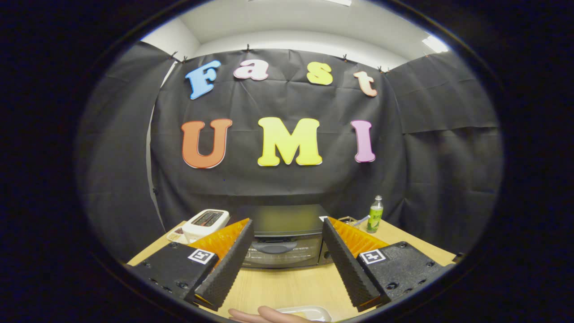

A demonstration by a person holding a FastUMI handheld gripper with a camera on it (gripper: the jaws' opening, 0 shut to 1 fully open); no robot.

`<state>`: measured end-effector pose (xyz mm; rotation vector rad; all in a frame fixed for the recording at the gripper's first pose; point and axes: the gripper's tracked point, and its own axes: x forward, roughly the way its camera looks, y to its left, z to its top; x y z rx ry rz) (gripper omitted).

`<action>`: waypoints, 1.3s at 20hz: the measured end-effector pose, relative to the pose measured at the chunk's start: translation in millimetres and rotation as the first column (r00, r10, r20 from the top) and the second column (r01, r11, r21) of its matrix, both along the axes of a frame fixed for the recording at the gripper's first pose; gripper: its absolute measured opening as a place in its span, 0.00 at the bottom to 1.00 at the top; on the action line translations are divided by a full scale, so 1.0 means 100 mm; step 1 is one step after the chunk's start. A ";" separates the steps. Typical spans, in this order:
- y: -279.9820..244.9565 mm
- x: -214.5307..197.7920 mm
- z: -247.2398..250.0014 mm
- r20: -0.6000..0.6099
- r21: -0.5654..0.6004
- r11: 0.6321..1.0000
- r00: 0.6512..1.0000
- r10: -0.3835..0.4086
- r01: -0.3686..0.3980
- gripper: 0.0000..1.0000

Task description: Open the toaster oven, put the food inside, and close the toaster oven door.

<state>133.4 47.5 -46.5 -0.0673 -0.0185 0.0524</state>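
Observation:
A dark toaster oven [282,235] stands on the wooden table [287,287] beyond my fingers, its glass door shut with the handle across the top of the door. My gripper [287,231] is open, held above the table, and the oven front shows in the wide gap between the fingers. Nothing sits between them. Close under the gripper lies a pale, clear food container [307,312], and a person's hand [264,315] rests beside it.
A white pop-up toaster [205,223] stands left of the oven, with a small plate [175,234] beside it. Right of the oven are a green bottle [375,215] and a glass [347,220]. Black cloth walls close the booth behind the table.

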 end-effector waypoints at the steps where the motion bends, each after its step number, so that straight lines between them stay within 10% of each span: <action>1: 0.02 0.14 -0.03 0.005 0.012 1.000 1.000 0.007 -0.007 1.00; 14: 0.11 1.70 -0.61 -0.125 -0.058 0.998 0.992 -0.035 0.028 1.00; 26: 0.24 1.78 -0.94 -0.233 -0.002 0.999 0.972 0.043 -0.044 1.00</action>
